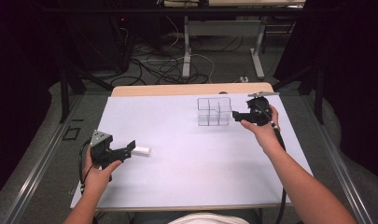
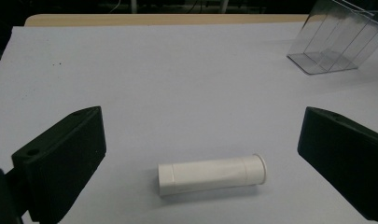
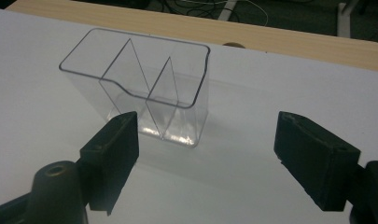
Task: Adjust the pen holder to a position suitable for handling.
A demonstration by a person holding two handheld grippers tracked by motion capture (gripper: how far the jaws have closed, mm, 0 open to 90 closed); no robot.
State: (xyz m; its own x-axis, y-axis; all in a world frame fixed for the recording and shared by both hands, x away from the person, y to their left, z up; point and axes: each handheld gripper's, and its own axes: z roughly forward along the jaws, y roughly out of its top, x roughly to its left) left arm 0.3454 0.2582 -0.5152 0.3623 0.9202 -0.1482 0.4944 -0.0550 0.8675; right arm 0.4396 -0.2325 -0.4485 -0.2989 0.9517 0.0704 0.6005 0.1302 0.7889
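On the white sheet near my left hand, the tube (image 2: 211,174) lies flat, just ahead of my left gripper (image 1: 130,148) and between the lines of its jaws, which stand wide apart and touch nothing. In the left gripper view, its long axis runs across the gap, from one jaw toward the other, flanged end toward the right-hand jaw. Closing as things stand would pinch it end to end, so I judge the wrist needs a turn first, or the gripper must come at it from the side. My left hand is far the nearer; the right is well apart, across the table.

My right gripper (image 1: 234,115) hovers just beside the clear organizer (image 3: 144,88), jaws apart, holding nothing. The organizer stands upright at the far side, and each compartment I can see through is empty.
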